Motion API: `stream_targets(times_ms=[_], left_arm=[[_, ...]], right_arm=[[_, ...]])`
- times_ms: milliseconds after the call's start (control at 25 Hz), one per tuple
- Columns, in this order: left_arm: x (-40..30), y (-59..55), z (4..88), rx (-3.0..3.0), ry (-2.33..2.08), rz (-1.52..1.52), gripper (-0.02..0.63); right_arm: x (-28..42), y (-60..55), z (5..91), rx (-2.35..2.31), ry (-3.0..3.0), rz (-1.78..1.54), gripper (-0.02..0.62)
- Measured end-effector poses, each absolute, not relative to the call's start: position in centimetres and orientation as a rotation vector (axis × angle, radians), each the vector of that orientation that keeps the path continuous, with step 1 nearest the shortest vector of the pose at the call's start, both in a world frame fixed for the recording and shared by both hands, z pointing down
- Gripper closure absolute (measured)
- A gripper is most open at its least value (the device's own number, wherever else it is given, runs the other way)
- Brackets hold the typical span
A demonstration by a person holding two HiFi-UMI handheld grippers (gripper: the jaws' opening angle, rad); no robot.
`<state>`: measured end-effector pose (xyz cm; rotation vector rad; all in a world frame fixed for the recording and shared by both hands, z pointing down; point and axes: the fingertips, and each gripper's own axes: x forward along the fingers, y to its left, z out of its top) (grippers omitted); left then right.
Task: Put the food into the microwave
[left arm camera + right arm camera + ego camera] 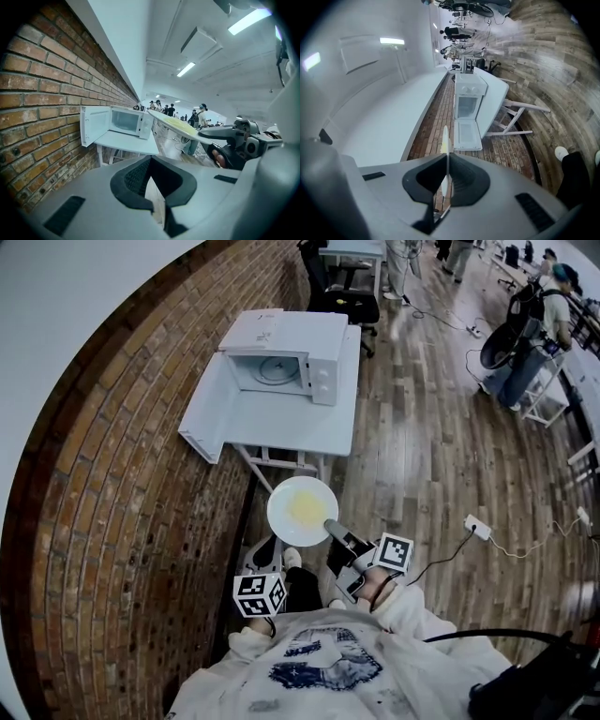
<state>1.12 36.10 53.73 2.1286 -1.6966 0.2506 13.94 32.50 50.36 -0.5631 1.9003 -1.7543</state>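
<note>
beyond both tongs a rough red brick wall (112, 521) runs along the left and a plank wooden floor (422, 456) spreads to the right. ahead of the tongs and well apart from them stands a small white table (281, 427) with a smooth, flat top on thin angled legs. on it sits the boxy white microwave (281, 357), its mouth turned back toward the tongs and its door (204, 418) swung fully out on the wall side, so the cavity with its round glass turntable (277, 369) is bare. the round, thin, glossy white plate (302, 510) lies between the tongs and the table, held off the floor and about level. the right tongs (446, 183) are clamped on its near rim, which shows edge-on between the ribbed dark pads. the plate's face reaches forward from those tongs, in line with the open cavity. the food (307, 509), a flat, soft-looking pale yellow patch, sits in the middle of the plate, just ahead of the right tongs. the right tongs are the nearer pair and carry the load. the left tongs (151, 187) hang just beside the plate on its wall side, drawn narrow with nothing between them. the move likely calls for a straight, level carry forward into the mouth, keeping to the right of the door.
</note>
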Motion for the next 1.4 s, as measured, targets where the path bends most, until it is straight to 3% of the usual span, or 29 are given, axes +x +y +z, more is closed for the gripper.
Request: stream_targets(times_ms=[1400], left_arm=[[-13.2,5.9,53.9,2.332,-1.416,0.279,0.598]], right_arm=[[-1.3,6.3,50.8,-0.759,1.776,-1.67,0.571]])
